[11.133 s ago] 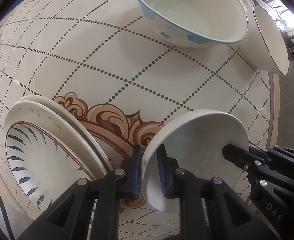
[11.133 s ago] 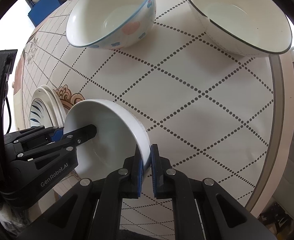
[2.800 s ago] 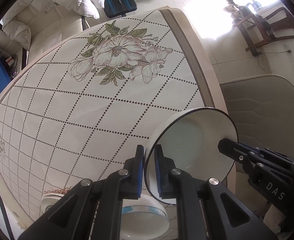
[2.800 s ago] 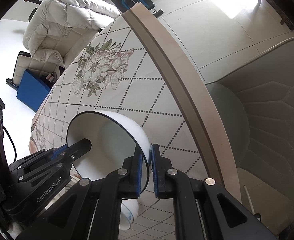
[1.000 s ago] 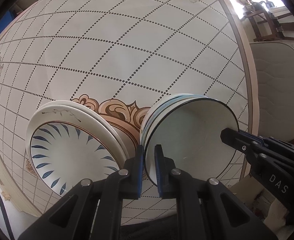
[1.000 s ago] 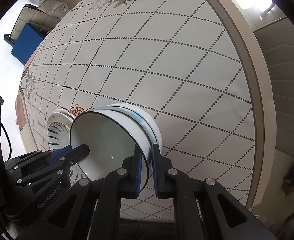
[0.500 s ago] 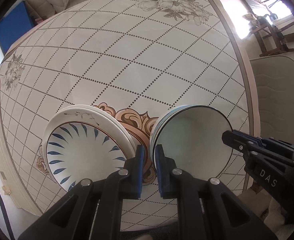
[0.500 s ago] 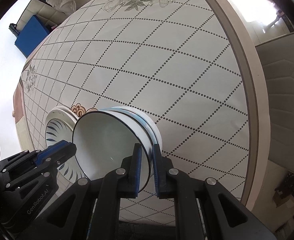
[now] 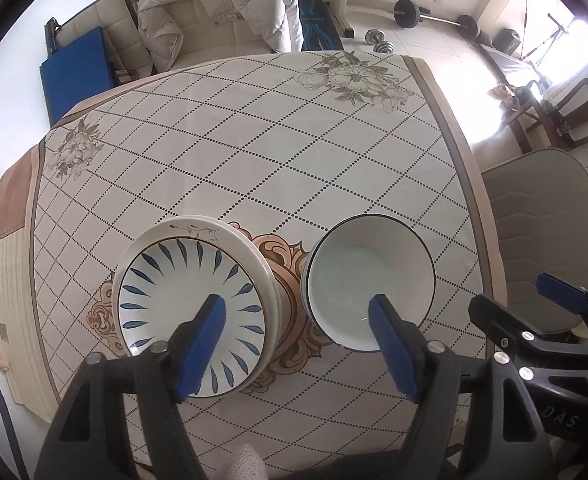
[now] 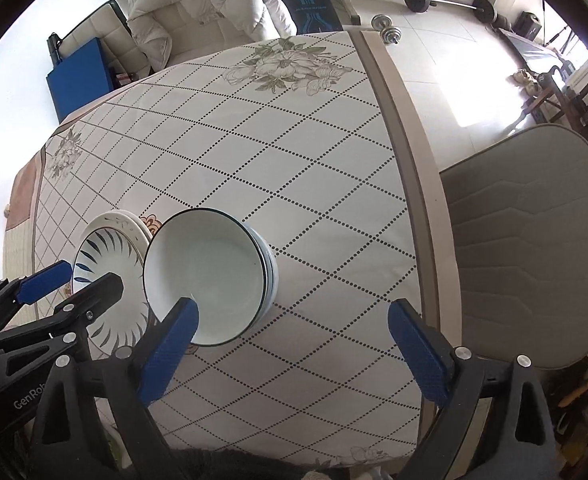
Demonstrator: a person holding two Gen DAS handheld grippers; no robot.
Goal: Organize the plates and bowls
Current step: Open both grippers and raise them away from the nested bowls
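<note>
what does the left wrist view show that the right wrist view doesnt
Only the left wrist view shows the whole brown scroll motif between the stacks and the left gripper from behind. Only the right wrist view shows the right gripper from behind and most of the grey chair. Both show the plate stack, the bowl stack and the tablecloth; both grippers are opening, empty.

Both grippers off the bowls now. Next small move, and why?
Probably pull both grippers clear and stop. The left gripper and right gripper are opening with nothing between them; the bowl stack sits beside the plate stack, and no loose dishes show on the tablecloth.
</note>
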